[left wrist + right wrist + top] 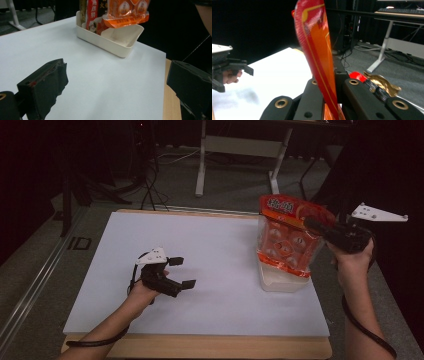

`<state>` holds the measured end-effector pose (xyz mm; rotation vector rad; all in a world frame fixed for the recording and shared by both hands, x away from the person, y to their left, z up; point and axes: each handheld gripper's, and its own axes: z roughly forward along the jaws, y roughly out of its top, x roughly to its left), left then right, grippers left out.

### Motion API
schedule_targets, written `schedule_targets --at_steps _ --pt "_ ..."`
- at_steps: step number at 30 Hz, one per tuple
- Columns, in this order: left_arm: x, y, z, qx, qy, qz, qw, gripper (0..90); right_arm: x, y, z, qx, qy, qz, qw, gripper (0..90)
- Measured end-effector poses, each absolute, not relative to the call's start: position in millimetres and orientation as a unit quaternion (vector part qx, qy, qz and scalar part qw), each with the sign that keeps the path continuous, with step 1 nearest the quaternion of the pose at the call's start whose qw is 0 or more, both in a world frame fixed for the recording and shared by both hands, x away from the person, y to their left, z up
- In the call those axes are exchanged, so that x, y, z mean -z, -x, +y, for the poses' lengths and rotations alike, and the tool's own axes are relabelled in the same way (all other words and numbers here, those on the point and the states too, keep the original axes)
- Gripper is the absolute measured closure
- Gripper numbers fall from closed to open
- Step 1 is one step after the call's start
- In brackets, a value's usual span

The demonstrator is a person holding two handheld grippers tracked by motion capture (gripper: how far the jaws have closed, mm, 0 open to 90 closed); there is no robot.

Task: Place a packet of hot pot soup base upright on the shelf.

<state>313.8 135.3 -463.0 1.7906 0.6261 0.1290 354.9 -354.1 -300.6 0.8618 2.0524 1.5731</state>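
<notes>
- While one orange snack bag [287, 237] hangs at the frame's right over one white tray [280, 281], the right hand-held gripper [312, 226] pinches its top edge.
- The left hand-held gripper [183, 272], lower left above the surface [215, 270], gapes wide, holding nothing.

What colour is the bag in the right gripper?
Orange-red, with a clear front; bag shows best in the high view.

Dim room, grey carpet floor [235, 180], white desk legs [201, 162] at back, cables [150, 190], dark bg.

Glossy plastic snack bag [287, 237], matt white tray [117, 42]
</notes>
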Motion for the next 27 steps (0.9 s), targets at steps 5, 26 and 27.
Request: schedule_targets --at_steps 5,26,27 --pt "470.2 -311.4 145.1 -0.062 -0.767 0.277 0.575 2.2 313.9 -360.0 -364.3 -0.56 -0.329 0.734 0.2 90.0" --pt "499.0 -302.7 172.1 -0.068 -0.76 0.324 0.56 2.2 364.8 -370.3 -369.3 -0.558 -0.363 0.732 0.147 90.0" --pt "499.6 -303.0 171.9 -0.068 -0.76 0.324 0.56 2.2 366.6 -370.3 -369.5 -0.56 -0.364 0.73 0.145 90.0"
